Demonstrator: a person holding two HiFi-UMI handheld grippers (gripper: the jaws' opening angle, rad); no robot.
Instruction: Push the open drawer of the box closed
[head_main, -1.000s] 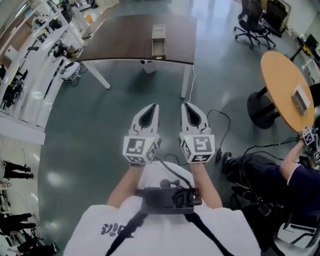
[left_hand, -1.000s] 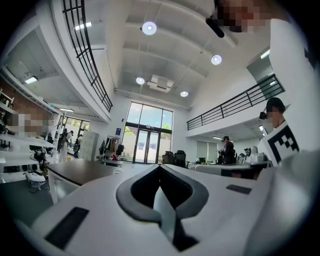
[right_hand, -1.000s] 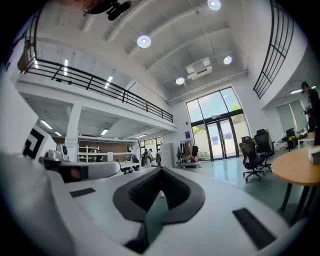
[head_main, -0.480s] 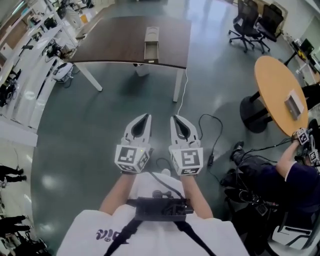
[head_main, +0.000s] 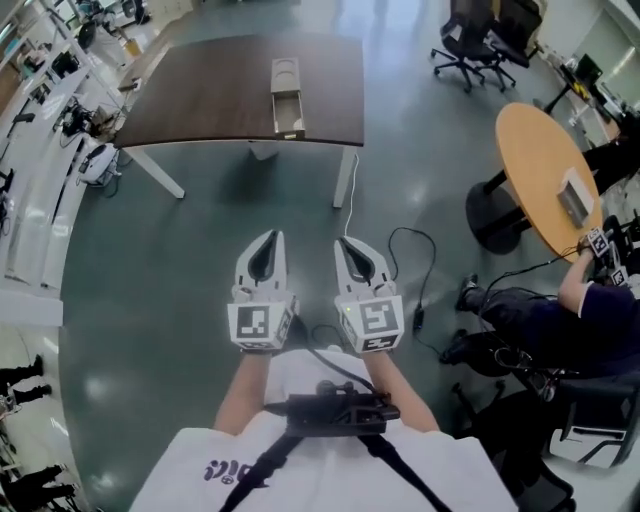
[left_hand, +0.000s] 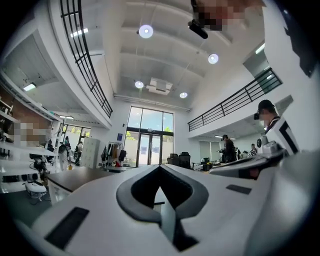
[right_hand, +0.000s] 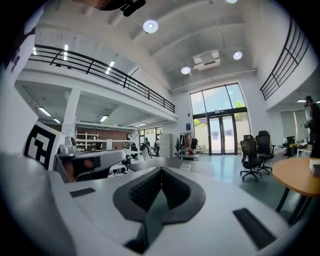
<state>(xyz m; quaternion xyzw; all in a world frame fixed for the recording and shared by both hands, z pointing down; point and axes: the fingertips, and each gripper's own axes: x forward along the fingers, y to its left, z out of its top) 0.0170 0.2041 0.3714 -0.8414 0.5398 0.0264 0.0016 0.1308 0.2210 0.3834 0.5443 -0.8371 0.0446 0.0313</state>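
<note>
We hold the left gripper (head_main: 272, 238) and right gripper (head_main: 342, 244) well short of the table (head_main: 200, 90), jaws together (both empty). The box (head_main: 285, 78) sits at the table's near edge, drawer (head_main: 290, 120) open.

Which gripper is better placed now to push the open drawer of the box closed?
Left, by a little. The box with its open drawer stands more nearly ahead of the left gripper than the right gripper. Both are shut, empty and far from it.
</note>
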